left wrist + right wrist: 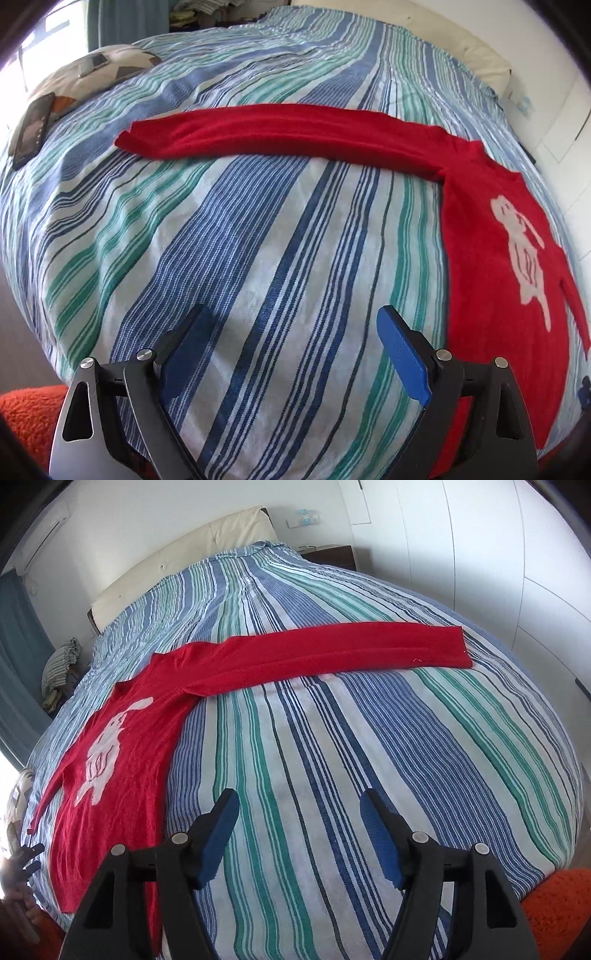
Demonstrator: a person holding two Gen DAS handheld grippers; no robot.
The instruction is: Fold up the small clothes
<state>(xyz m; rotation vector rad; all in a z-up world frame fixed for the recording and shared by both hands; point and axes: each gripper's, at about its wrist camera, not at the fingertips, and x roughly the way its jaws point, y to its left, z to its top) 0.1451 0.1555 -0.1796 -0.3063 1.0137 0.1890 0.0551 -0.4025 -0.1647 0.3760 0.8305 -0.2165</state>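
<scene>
Lay flat on the striped bedspread [258, 229]: a red sweater [491, 258] with a pale figure [524, 251] on its front, one sleeve [266, 134] stretched straight out across the bed. In the left wrist view, sat to the right of the left claw [295, 354], torso beside the right-hand finger, outstretched sleeve well ahead of the tips. In the right wrist view, sat to the left of the right claw [299, 834], hem running down past the left finger, other sleeve [332, 653] reaching across the bed far beyond the tips. Left claw spread wide, released, nothing between its blue pads [402, 354], only bedspread below. Right claw likewise parted, somewhat less wide, gripping nothing, touching no cloth.
</scene>
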